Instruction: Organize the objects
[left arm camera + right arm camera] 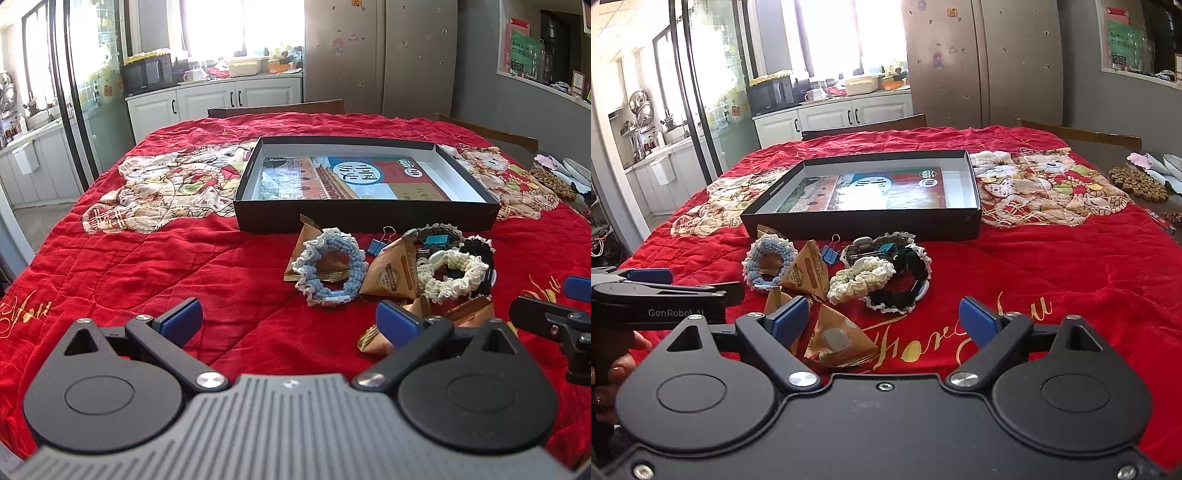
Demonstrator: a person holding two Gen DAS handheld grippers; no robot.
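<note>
The left gripper (290,319) hangs with its blue-padded jaws spread wide and nothing between them, tilted down at the red quilted tablecloth (147,266). The right gripper (882,319) is likewise released and empty, though a brown triangular paper sachet (838,341) lies just beneath and ahead of its left pad.

Taking the shallow black cardboard box (365,218) as the landmark, all the loose clutter sits in a heap just in front of its near wall, between the box and both grippers. At the heap's left end is a pale blue crocheted scrunchie with white lace edging (328,267), lying flat across another brown sachet. Right of it come a small blue binder clip (376,245), a cream ruffled scrunchie (452,275), and a black scrunchie (478,247) nearest the box's right half. The box itself is open, holding only a printed sheet on its floor.

The blue scrunchie lies straight ahead and slightly right of the left gripper, so that hand looks the nearer for it; the cream and black ones fall ahead-left of the right gripper. Being a ring, it has no long axis, so any approach across its rim should serve.
</note>
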